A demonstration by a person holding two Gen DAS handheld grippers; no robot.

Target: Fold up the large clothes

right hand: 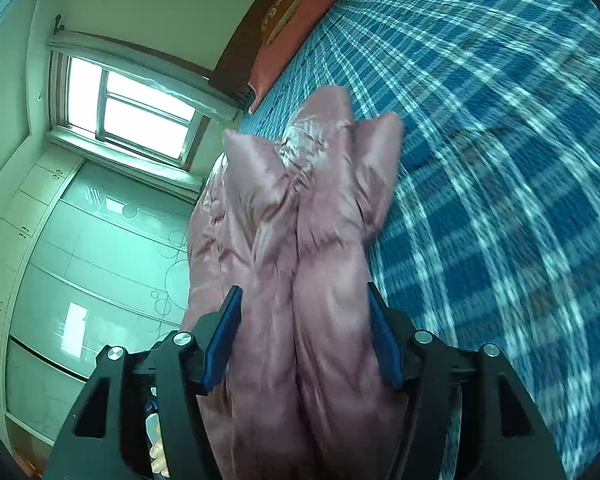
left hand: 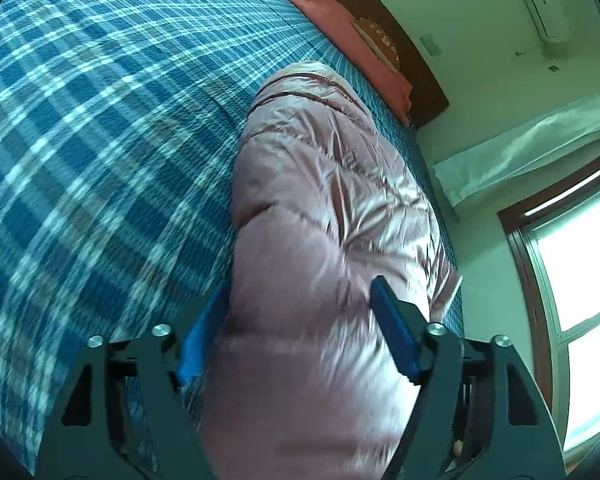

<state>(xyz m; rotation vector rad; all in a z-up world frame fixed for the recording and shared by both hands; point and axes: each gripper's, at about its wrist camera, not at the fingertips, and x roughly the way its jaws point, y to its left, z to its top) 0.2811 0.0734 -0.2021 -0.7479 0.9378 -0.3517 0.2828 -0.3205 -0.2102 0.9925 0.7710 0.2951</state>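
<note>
Left wrist view: the left hand-held gripper (left hand: 300,320) stands wide around a blurred pink puffer jacket (left hand: 332,200) on the plaid bed (left hand: 100,140); whether its blue pads press the fabric is unclear. The right hand-held gripper (right hand: 302,332) likewise straddles bunched jacket folds, contact uncertain, its lower part cut off.

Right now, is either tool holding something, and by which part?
A bunched fold of the jacket fills the gap of the left tool and of the right tool; whether they grip it cannot be told.
</note>
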